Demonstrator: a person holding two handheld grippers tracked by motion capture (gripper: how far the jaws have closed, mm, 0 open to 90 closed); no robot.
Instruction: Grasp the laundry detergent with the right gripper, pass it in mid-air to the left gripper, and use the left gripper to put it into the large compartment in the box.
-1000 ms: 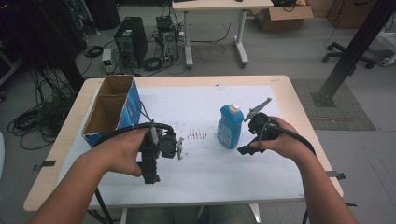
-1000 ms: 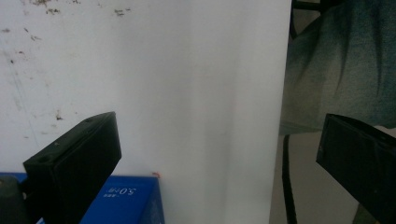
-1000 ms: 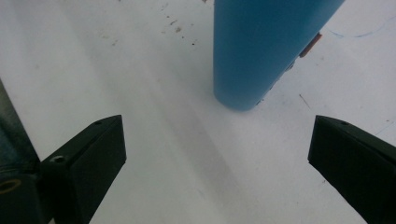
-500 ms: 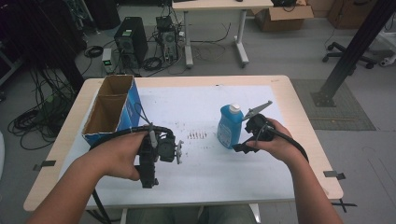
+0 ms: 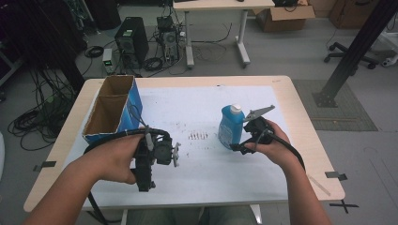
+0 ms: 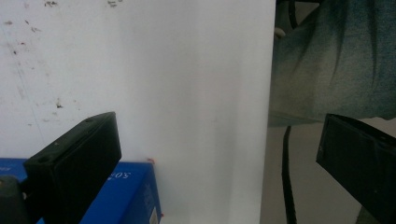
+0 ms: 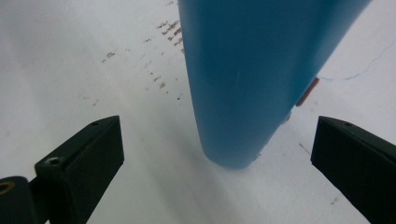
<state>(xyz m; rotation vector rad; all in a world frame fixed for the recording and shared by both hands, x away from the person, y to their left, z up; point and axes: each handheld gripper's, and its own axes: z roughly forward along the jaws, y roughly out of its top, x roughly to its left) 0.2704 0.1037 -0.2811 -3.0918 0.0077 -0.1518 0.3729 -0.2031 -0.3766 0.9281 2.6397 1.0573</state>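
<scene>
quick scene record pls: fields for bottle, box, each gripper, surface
bottle: blue bottle with white cap, upright on the white sheet, right of centre
box: open cardboard box with blue sides, two compartments, at the table's left
right gripper: right gripper at the bottle, jaws open either side of its base, not touching
left gripper: left gripper low over the sheet near the table's front edge, jaws open, holding nothing
surface: wooden table, sheet with small dark marks
</scene>
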